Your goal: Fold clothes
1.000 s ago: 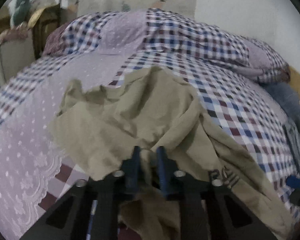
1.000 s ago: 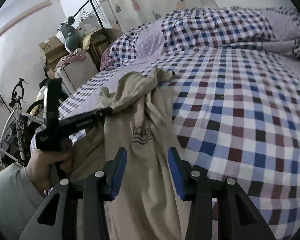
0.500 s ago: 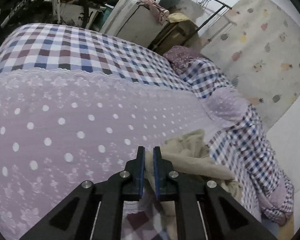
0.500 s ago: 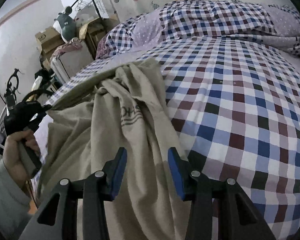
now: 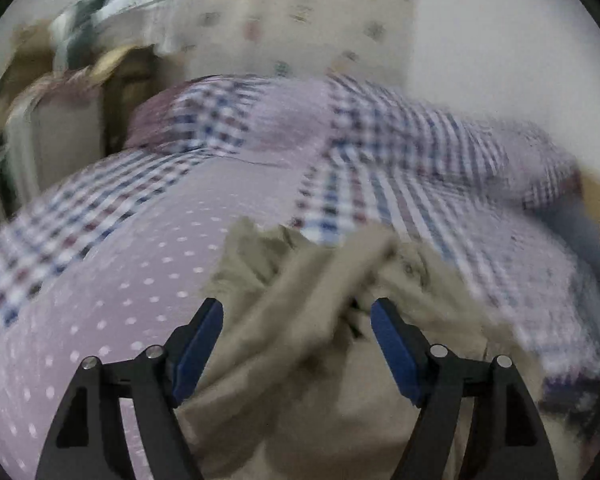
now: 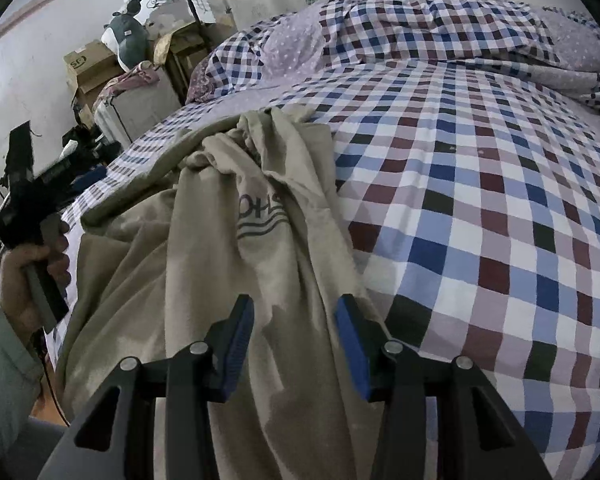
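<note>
A tan shirt (image 6: 228, 264) is lying crumpled on the bed (image 6: 500, 208), bunched into long ridges w/ dark printed lettering and wavy lines facing up near its middle. It is sprawling along the side of the bed where the checked cover is meeting a pink dotted section (image 5: 112, 280) – in the left wrist view, which is badly motion-blurred, the cloth (image 5: 320, 340) is filling the space in front of the tool.

The left gripper (image 5: 296, 320) is sitting w/ its blue pads wide apart, fabric heaped between them but neither pad visibly pressing on it. The right gripper (image 6: 294, 320) is also standing apart, its fingers hovering over the near end of the shirt, nothing pinched.

In the right wrist view a hand (image 6: 24, 276) is gripping the left tool's handle at the bed's edge, a pale sleeve (image 6: 0, 360) showing below it.

Further out – rumpled checked bedding (image 6: 420, 28) is piling up at the head of the bed, and cardboard boxes (image 6: 88, 68) w/ a grey plush toy (image 6: 126, 40) are standing by the wall.
</note>
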